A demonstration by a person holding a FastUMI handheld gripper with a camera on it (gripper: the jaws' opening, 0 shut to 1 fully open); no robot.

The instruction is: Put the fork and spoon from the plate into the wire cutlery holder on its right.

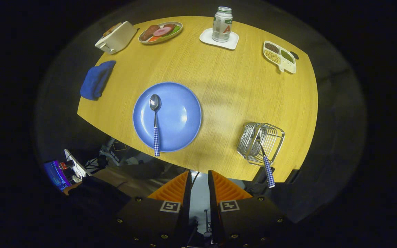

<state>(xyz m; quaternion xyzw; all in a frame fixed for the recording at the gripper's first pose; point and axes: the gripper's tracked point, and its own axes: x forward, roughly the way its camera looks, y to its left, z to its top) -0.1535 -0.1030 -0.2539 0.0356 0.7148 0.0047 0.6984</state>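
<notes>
wooden table (pixel 219 89) spreads below us. we hold our gripper (pixel 198 179) above its near edge, fingers almost closed on nothing. spoon (pixel 155 120) lies on the blue plate (pixel 181 113); fork (pixel 265 160) already leans in the wire holder (pixel 271 132).

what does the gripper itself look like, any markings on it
The gripper has two wedge-shaped fingers with ridged inner faces, close together with nothing between them. Each sits on a dark block studded with brass-coloured screws and bearing a square black-and-white tag.
</notes>
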